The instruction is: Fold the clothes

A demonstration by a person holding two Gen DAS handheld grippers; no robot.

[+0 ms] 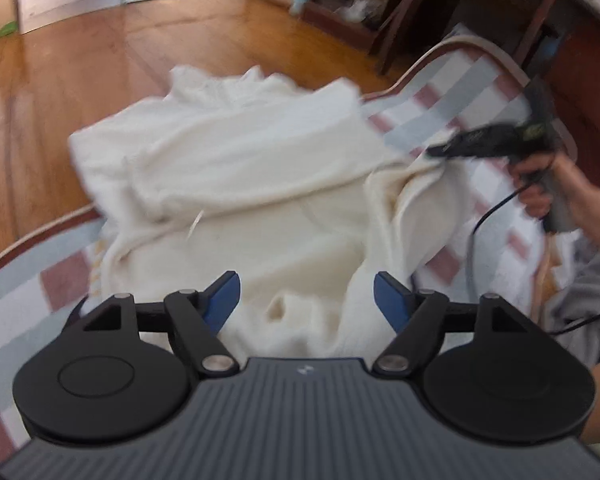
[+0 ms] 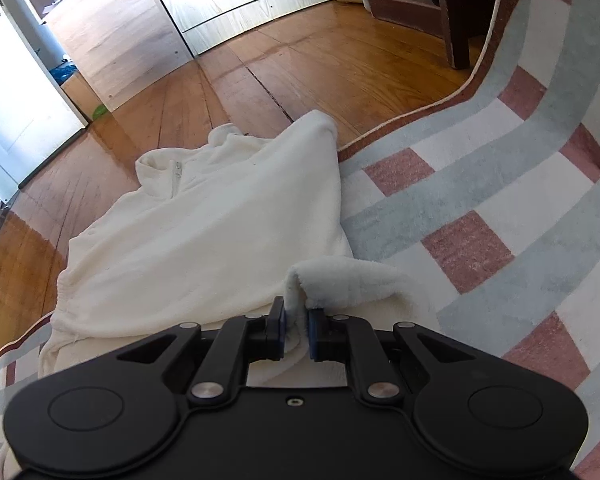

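Right tongs [image 2: 296, 330] clenched on fleece pullover [image 2: 204, 232] edge; left tongs [image 1: 306, 298] released, empty above it. Risk: pinched fold near rug [image 2: 500, 184] border slips out, or a one-sided pull drags the pullover askew.

I saw bright daylight glaring off the wooden floor [image 2: 260, 72]; my left view was motion-blurred, the right sharp, and both bowed heavily at the edges.

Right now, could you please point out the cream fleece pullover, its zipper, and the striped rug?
Cream fleece pullover [image 2: 204, 240]: right wrist view, middle of its body.
Zipper [image 2: 176, 178]: right wrist view, below the collar.
Striped rug [image 2: 468, 256]: right wrist view, pink square.
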